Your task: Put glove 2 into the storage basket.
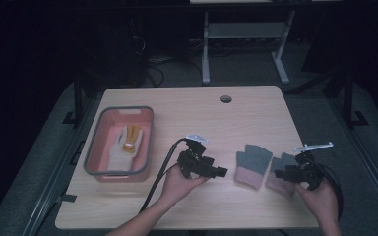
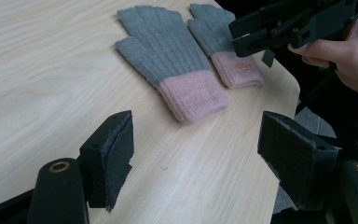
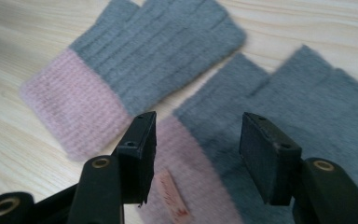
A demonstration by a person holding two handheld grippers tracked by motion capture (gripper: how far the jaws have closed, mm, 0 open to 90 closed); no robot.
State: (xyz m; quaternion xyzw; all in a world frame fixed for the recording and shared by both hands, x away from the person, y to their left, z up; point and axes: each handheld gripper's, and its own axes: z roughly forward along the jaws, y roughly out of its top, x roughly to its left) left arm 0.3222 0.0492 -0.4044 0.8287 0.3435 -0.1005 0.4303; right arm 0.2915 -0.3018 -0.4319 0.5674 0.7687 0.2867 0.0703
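Right gripper [image 1: 281, 173]: I see its jaws parted, nothing clamped. In the right gripper view they straddle the pink cuff of the right glove [image 3: 279, 116] from just above; pads not pressing on the knit.
Left gripper [image 1: 221, 171]: I read its jaws as spread wide with only bare tabletop between them, and nothing held. It points toward the gloves from the left.
Right glove: flat on the table, grey body, pink cuff with a small label, directly under the right gripper, at the table's right side.
Left glove [image 1: 252, 165]: flat, same 2 colours, just beside the right glove, their edges close or touching. It lies between the 2 grippers, apart from the left gripper.
Hands: my left hand [image 1: 177, 186] carries the left gripper, my right hand [image 1: 320, 196] the right gripper; both enter from the near edge.
Table [image 1: 202, 113]: light wood top.
Basket [image 1: 142, 142]: pink, grey rim, at the table's left side, well apart from the gloves. It holds a pale item with a yellow part [image 1: 128, 142]; I cannot tell what it is.
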